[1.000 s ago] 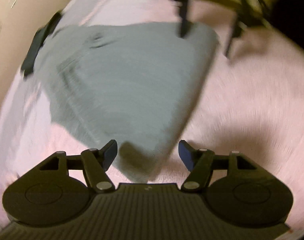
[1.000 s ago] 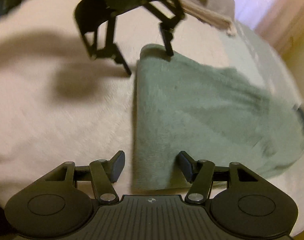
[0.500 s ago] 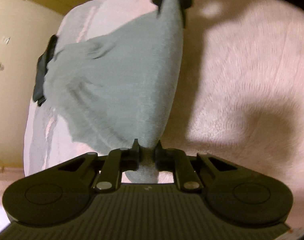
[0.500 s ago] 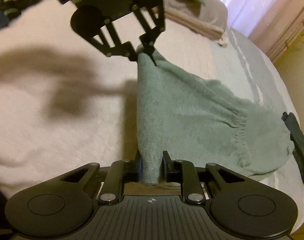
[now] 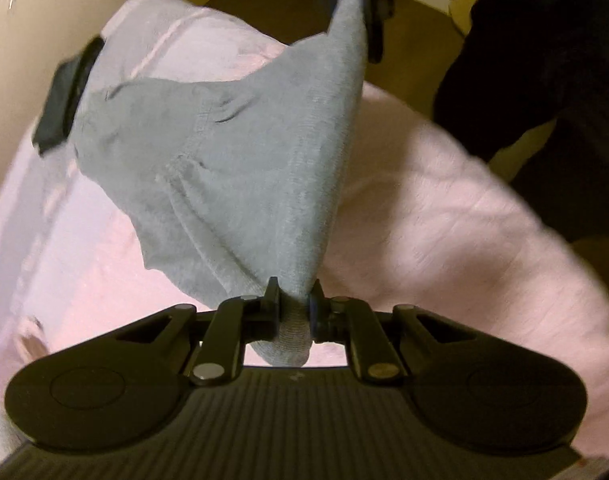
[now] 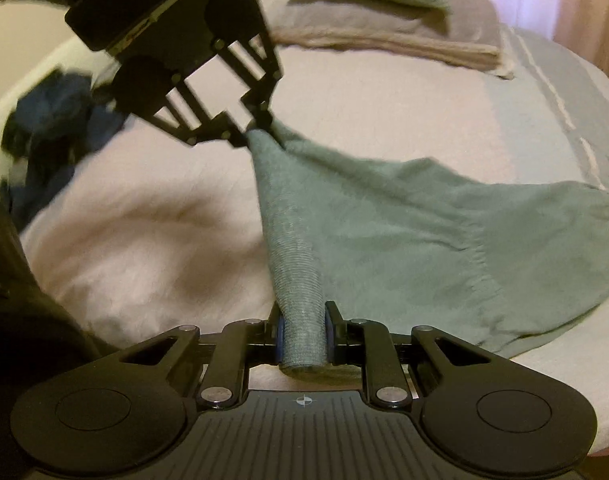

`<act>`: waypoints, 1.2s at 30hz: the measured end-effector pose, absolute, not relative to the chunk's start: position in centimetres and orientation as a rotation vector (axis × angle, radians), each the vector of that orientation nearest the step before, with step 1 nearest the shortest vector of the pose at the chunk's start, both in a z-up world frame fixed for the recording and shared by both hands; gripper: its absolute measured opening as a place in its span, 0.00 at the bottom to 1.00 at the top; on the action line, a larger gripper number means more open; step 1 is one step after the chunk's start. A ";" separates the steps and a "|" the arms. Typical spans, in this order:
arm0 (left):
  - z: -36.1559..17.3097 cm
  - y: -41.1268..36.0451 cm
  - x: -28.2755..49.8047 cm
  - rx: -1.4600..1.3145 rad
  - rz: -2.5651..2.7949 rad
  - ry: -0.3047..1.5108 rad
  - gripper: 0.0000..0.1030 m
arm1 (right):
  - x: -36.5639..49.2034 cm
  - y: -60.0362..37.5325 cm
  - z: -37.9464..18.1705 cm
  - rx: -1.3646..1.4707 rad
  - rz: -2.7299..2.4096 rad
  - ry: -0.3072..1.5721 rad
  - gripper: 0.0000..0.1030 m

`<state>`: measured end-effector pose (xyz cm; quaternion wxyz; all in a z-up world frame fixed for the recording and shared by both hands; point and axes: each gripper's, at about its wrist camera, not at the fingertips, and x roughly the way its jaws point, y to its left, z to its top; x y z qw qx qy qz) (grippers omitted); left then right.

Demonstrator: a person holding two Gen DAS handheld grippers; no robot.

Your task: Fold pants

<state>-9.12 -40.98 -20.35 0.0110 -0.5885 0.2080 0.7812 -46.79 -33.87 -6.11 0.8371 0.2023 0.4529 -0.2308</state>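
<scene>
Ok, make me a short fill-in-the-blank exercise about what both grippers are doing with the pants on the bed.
1. Both grippers are shut on the ____ pants.
2. The left gripper pinches one ____ of the folded edge, the right gripper the other.
3. The far part of the pants rests on the ____.
Missing words: green; end; bed

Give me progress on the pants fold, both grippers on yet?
Done: both are on. The left gripper and right gripper are each shut on one end of the green pants' ribbed edge. In hand: that edge is raised, the rest trails on the pink bedding. Left: carry it across, lay it down.
</scene>
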 end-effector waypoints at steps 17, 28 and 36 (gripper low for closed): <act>-11.5 -70.0 -33.3 -1.902 2.454 0.175 0.11 | -68.2 -64.3 -4.5 0.814 -0.663 0.676 0.15; -22.7 -85.7 -44.0 -2.020 2.440 -0.154 0.13 | -76.6 -76.3 -15.5 1.130 -0.726 0.598 0.16; -25.2 -89.2 -44.6 -1.989 2.472 -0.377 0.13 | -79.2 -77.8 -17.3 1.247 -0.733 0.483 0.16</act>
